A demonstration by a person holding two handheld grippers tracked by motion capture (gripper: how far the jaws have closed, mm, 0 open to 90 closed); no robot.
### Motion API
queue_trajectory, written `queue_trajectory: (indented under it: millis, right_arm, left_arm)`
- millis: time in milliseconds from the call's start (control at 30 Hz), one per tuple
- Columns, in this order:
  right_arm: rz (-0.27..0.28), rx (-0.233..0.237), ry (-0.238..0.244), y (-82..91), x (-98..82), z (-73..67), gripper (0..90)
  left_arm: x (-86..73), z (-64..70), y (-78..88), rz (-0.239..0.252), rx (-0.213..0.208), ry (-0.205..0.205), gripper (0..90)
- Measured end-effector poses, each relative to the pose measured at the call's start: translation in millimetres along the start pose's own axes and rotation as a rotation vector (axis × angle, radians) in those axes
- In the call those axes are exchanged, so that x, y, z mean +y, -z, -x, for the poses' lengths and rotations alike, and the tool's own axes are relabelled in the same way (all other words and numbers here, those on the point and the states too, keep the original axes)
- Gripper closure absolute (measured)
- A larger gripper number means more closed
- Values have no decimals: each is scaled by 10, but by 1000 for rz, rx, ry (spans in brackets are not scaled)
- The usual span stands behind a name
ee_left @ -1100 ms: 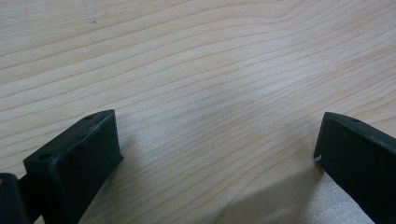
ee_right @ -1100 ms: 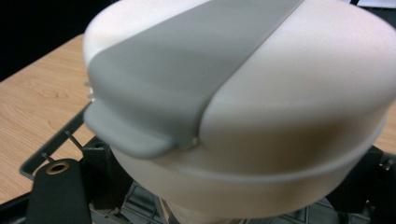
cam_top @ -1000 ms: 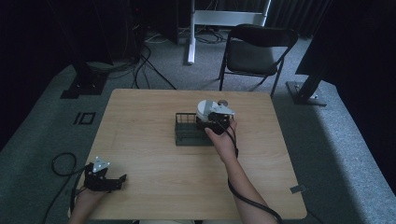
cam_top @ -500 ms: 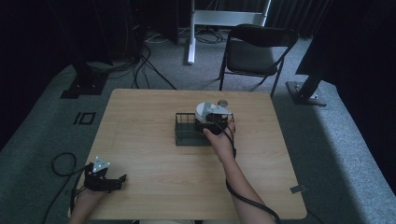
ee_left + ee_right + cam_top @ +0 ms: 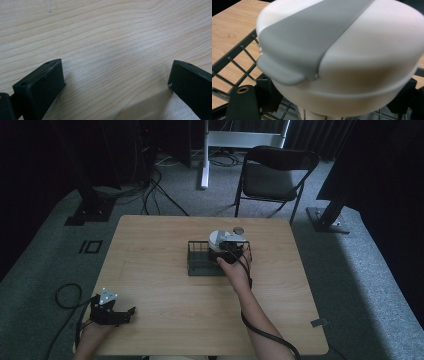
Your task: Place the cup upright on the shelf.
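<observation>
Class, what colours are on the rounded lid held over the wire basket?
The lid is white with a broad grey band across it, clearest in the right gripper view.

I see a white lid [image 5: 352,57] crossed by a grey band [image 5: 312,37], over a black wire basket [image 5: 200,265]. My grippers, left [image 5: 131,313] and right [image 5: 329,105], are black; the left carries a pale grey plate [image 5: 107,296]. The table [image 5: 165,245] is light wood with wavy grain. The chair [image 5: 274,175] is black, the floor [image 5: 45,270] speckled grey.
</observation>
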State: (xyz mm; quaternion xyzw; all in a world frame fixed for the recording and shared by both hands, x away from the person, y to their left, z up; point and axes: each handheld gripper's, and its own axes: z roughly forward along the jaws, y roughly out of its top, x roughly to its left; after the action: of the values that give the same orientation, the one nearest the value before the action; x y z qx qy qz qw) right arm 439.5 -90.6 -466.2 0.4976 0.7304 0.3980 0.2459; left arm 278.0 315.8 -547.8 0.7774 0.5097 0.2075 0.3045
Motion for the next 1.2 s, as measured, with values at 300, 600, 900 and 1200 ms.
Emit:
queue_trajectory:
  millis: [300,600,900,1200]
  right_arm:
    - [22,-3,-15,9,-38,-13,178]
    - [17,61,-22,44,-61,25,121]
    - [26,68,-15,79,-91,25,121]
    - [54,88,-7,124,-133,33,120]
  left_arm:
    - [0,0,0,0,0,0,6]
    - [0,1,0,0,0,1,5]
    - [0,1,0,0,-1,1,6]
    - [0,1,0,0,0,0,5]
